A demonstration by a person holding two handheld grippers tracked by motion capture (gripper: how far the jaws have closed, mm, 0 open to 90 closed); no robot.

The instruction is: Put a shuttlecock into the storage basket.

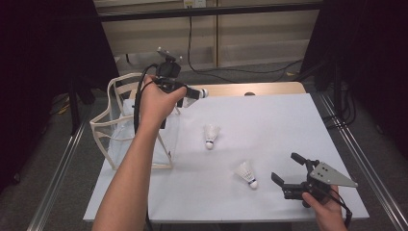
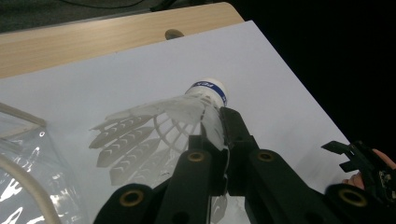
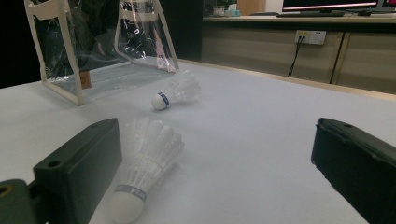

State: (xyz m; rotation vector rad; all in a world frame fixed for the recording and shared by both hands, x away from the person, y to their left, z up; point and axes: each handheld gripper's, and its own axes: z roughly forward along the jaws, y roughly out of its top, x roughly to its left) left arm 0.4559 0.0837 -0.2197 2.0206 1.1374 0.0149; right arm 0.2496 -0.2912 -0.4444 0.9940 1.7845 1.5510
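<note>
A shuttlecock [image 2: 187, 116] is clamped by its feathers in the left gripper [image 2: 219, 154], upper left of the high view beside a clear bag [image 1: 120, 130]. The right gripper [image 1: 293, 171], lower right, is spread wide near another shuttlecock [image 1: 246, 174].

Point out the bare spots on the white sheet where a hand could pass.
Free: the far right stretch, beyond the two loose shuttlecocks and the right claw, and the near left corner below the bag. Crowded: the left side, where the left claw holds a shuttlecock by the bag.
</note>
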